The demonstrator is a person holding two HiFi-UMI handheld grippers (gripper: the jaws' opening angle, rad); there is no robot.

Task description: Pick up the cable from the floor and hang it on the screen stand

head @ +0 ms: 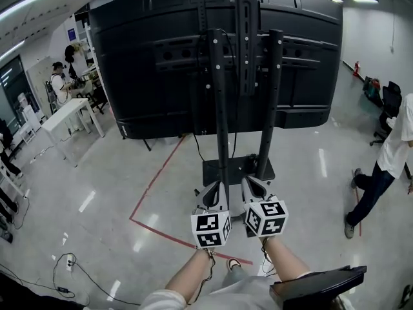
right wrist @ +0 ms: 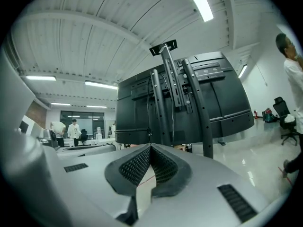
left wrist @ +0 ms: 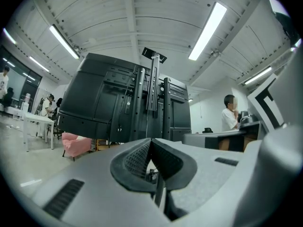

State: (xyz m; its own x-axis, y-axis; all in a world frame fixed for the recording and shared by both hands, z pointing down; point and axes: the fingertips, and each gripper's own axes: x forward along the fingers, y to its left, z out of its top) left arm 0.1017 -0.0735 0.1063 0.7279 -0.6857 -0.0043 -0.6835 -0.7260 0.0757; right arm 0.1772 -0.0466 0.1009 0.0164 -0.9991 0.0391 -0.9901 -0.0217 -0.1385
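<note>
With left tongs point(head: 216, 186) and right tongs point(head: 249, 182) closed on nothing before the screen stand point(head: 221, 108), and the cable point(head: 97, 283) well apart on the floor point(head: 97, 199) at lower left, the operator should probably turn, stoop and open one pair first.

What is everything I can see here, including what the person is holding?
screen: one, black, back towards us, centre
screen stand: one, black, carrying the screen
tape line: one, red, floor, left of stand
table: one, white, far left
cable: one, black, floor, lower left
office chair: one, black, far right
bystander: one, white top, right edge
left hand-held gripper: one, grey, shut, before the stand
right hand-held gripper: one, grey, shut, beside it
</note>
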